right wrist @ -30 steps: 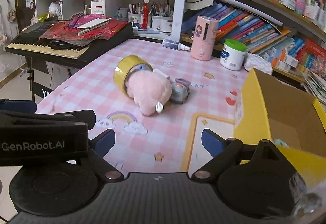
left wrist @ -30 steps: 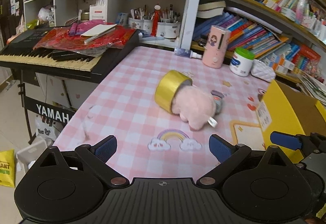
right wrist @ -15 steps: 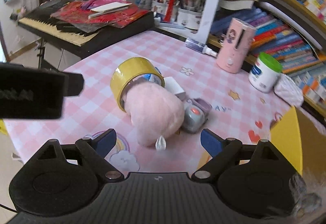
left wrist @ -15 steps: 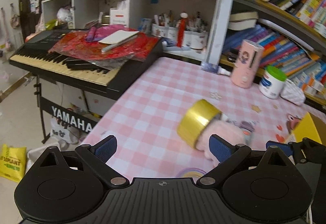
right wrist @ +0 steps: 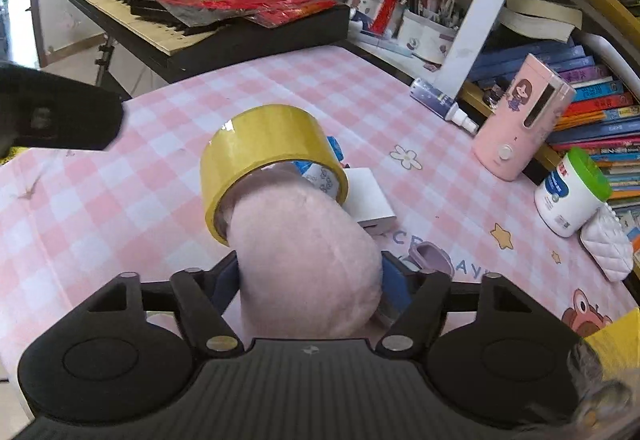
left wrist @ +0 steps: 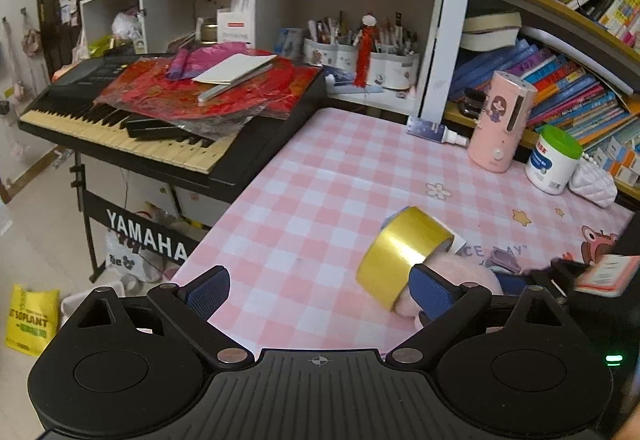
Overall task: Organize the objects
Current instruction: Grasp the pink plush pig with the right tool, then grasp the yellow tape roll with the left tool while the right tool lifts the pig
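A pink plush toy [right wrist: 308,260] lies on the pink checked table [right wrist: 120,200] with one end inside a yellow tape roll [right wrist: 260,144]. My right gripper [right wrist: 310,280] is around the plush, one pad on each side and touching it. A white box [right wrist: 368,200] and a small grey-purple toy [right wrist: 430,258] lie behind the plush. My left gripper [left wrist: 316,292] is open and empty above the table's left front edge, left of the tape roll [left wrist: 402,256] and the plush [left wrist: 460,280].
A keyboard [left wrist: 132,136] covered with red papers stands left of the table. A pink cylinder [right wrist: 524,116], a white jar with a green lid [right wrist: 572,192], a spray bottle [right wrist: 440,100] and a white pouch [right wrist: 608,244] stand at the back. A yellow box corner [right wrist: 612,336] is at right.
My right gripper moved forward and narrowed around the plush toy. My left gripper drew back to the left, so the tape roll and plush now sit at its right.
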